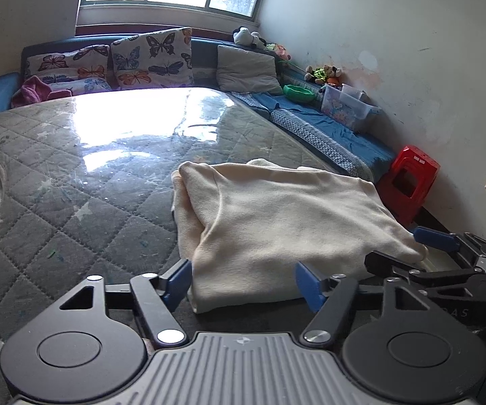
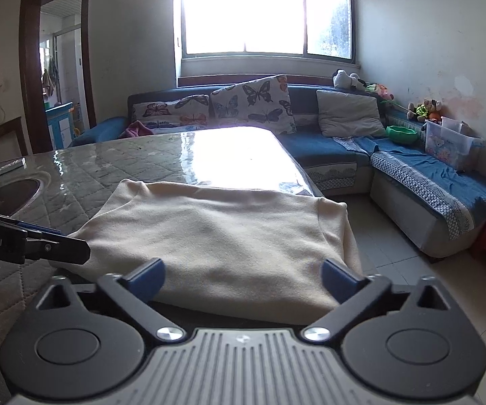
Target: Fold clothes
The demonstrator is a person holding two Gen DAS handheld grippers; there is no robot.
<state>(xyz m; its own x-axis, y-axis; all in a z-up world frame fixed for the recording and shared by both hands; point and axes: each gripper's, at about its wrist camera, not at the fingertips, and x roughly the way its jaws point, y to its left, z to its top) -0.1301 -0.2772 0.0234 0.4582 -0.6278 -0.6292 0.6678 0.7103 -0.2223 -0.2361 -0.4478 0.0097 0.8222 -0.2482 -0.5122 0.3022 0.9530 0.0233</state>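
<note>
A cream garment (image 1: 276,216) lies folded into a thick rectangle on the quilted grey table cover (image 1: 74,202), near the table's right edge. My left gripper (image 1: 243,281) is open at the garment's near left corner, its blue pads either side of the near edge without pressing it. One blue finger (image 1: 433,238) of my right gripper shows at the garment's near right corner. In the right wrist view the garment (image 2: 216,236) fills the middle, and my right gripper (image 2: 243,278) stands wide open across its near edge. The left gripper's body (image 2: 40,239) reaches in from the left.
A blue corner sofa (image 2: 411,182) with butterfly cushions (image 2: 253,101) runs behind and to the right of the table. A red plastic stool (image 1: 408,182) stands on the floor at the right. A round dark inset (image 2: 13,195) sits at the table's left. A doorway (image 2: 60,67) opens at far left.
</note>
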